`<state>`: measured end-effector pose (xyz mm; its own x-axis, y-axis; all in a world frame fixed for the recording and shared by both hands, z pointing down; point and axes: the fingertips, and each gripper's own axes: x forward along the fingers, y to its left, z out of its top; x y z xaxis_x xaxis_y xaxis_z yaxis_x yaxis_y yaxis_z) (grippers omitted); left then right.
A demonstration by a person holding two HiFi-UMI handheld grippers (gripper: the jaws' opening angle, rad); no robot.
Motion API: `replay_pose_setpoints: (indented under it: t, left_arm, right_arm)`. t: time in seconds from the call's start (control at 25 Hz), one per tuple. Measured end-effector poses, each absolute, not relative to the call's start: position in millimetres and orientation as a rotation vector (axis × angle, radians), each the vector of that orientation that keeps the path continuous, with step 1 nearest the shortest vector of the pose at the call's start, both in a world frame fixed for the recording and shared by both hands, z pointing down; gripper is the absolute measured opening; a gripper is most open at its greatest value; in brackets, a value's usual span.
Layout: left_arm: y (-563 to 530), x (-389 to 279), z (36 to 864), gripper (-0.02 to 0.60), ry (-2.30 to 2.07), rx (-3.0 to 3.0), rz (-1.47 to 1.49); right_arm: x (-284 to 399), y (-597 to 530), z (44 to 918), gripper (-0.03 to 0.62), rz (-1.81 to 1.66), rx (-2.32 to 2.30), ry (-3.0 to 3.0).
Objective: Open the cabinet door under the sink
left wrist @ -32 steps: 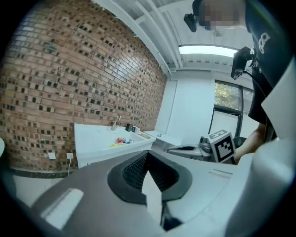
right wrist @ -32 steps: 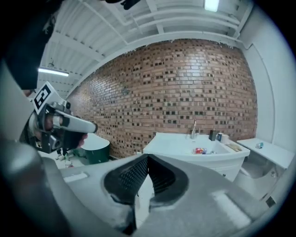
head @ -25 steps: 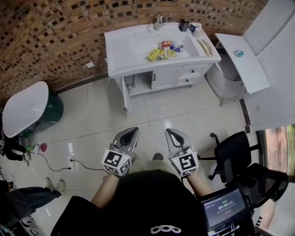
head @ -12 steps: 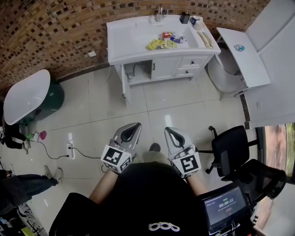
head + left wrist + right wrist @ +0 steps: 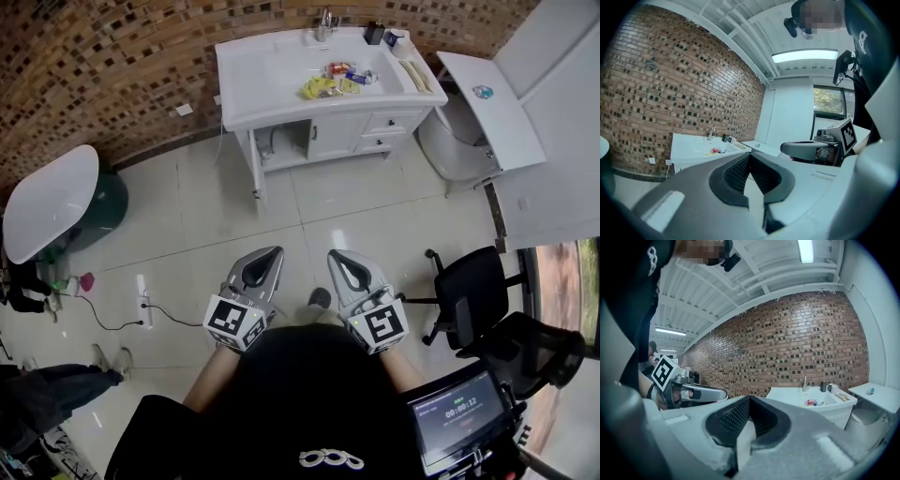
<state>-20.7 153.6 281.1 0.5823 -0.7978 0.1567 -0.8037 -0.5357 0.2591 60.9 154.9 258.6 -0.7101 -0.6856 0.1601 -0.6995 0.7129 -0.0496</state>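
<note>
The white sink vanity stands against the brick wall, far ahead of me across the tiled floor. Its closed cabinet door sits under the basin, between an open bay with pipes and two small drawers. My left gripper and right gripper hang side by side in front of my body, both shut and empty, well short of the vanity. The left gripper view shows the shut left gripper and the vanity beyond. In the right gripper view, the shut right gripper points toward the vanity.
Several small packets lie in the basin. A toilet and a white counter stand to the right. An office chair is close on my right. On the left are an oval white table, a power strip with cable and a person's legs.
Both grippers have moved a little forward and up together, staying shut. The vanity sits slightly higher in the head view.
</note>
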Motion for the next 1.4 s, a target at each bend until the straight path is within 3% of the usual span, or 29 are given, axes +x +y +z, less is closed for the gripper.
replay_pose_setpoints:
  t: [1.4]
  left_arm:
    - [161,-31,277,0.017,-1.261,2.537,0.043]
  right_arm:
    - [30,157,259,-0.009,0.139,1.087,-2.759]
